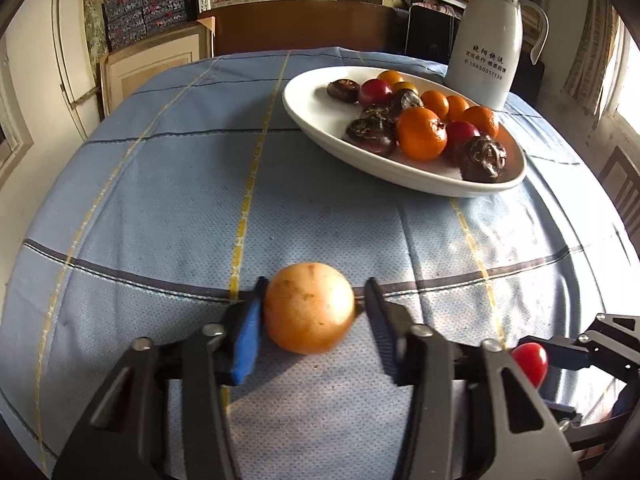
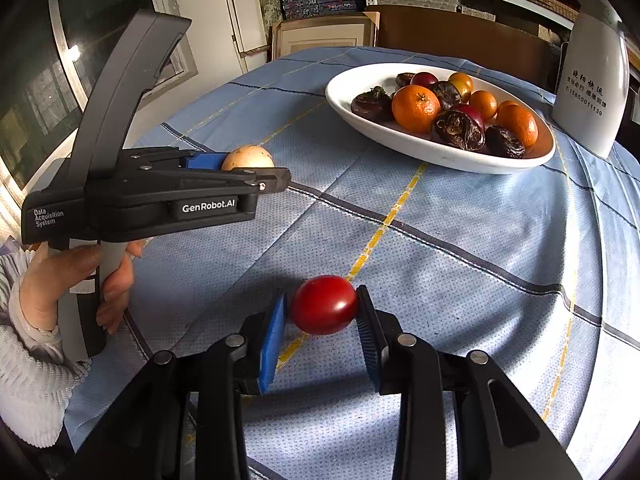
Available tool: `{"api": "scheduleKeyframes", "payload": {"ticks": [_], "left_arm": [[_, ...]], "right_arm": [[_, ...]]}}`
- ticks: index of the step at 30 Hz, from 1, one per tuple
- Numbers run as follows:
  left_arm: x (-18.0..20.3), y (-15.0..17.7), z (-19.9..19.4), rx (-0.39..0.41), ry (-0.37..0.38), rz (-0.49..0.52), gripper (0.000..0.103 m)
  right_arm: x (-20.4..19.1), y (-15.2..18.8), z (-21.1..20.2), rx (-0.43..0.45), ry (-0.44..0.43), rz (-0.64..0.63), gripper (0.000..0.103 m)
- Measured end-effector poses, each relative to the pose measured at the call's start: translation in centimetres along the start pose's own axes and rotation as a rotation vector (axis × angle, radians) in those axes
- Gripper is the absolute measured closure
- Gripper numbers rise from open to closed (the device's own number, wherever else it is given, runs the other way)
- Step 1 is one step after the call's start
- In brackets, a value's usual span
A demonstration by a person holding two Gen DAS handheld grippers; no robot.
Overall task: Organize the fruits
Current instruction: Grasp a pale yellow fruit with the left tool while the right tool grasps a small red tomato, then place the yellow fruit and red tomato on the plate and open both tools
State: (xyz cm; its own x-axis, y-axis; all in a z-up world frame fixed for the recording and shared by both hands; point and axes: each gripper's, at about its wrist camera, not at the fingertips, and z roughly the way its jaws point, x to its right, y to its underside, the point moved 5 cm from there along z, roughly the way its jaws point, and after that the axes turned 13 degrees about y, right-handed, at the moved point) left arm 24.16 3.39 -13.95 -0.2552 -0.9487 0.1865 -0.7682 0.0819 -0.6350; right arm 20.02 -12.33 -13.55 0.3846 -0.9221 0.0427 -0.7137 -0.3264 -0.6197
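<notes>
Over a table draped in a blue checked cloth, the left gripper clamps a pale orange fruit between its pads, while the right gripper grips a red tomato, both held near the cloth. Farther back, a white dish holds oranges, red fruits and dark wrinkled fruits, just beside a white jug.

Bright window daylight, fisheye-warped edges
</notes>
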Motion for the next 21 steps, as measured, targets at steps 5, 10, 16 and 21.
{"api": "scheduleKeyframes", "payload": {"ticks": [5,10,16,21], "left_arm": [[0.0,0.0,-0.3,0.015,0.019,0.002,0.064],[1.1,-0.3,-1.7,0.076,0.045,0.04,0.064],[2.5,-2.6,-2.5,0.114,0.083,0.072,0.064],[2.6,-6.8,-2.0,0.137,0.089,0.081,0.064]], "right_arm": [[0.2,-0.1,0.0,0.003,-0.024,0.026,0.072],[1.7,0.0,-0.6,0.029,-0.057,0.12,0.072],[4.2,-1.1,-2.6,0.127,-0.029,0.221,0.072],[7.4,-5.2,-4.1,0.178,0.003,0.268,0.072]]}}
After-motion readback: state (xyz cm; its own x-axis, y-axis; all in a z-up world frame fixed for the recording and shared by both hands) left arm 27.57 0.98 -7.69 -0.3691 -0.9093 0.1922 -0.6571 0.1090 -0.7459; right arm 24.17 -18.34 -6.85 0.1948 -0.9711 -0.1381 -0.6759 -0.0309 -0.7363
